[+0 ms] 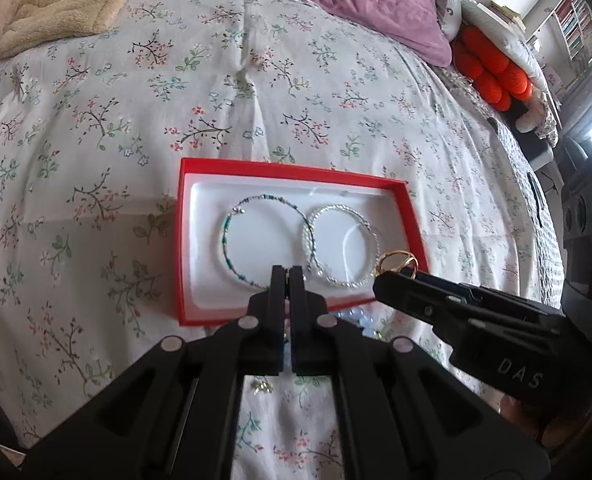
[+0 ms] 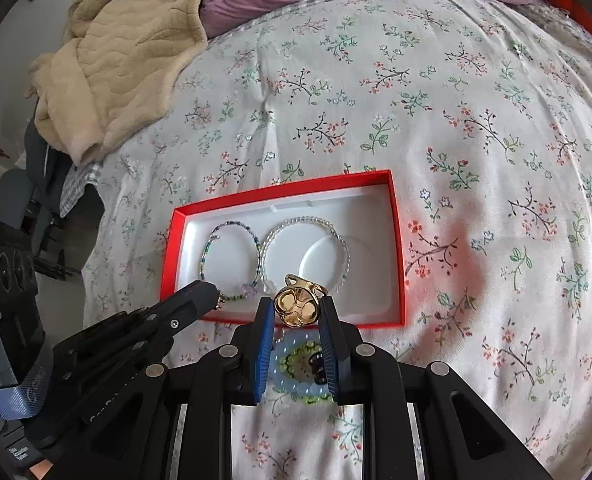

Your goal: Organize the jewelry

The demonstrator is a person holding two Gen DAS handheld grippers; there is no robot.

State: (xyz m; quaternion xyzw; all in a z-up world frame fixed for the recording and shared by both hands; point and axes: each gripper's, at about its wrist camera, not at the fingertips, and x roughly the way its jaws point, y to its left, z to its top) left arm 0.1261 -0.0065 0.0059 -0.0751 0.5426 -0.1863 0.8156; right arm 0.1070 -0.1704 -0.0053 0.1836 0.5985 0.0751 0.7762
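Right gripper [image 2: 297,310] is clamped on the gold ring [image 2: 298,307], left gripper [image 1: 287,276] is closed and empty — next, lower the ring into the red box [image 2: 396,240], near its front edge.

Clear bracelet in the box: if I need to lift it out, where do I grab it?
Pinch the clear bracelet on its far arc, from above. It lies flat in the red box, and that arc is free; its left side touches the green bracelet, and the gold ring in the right gripper covers the near arc.
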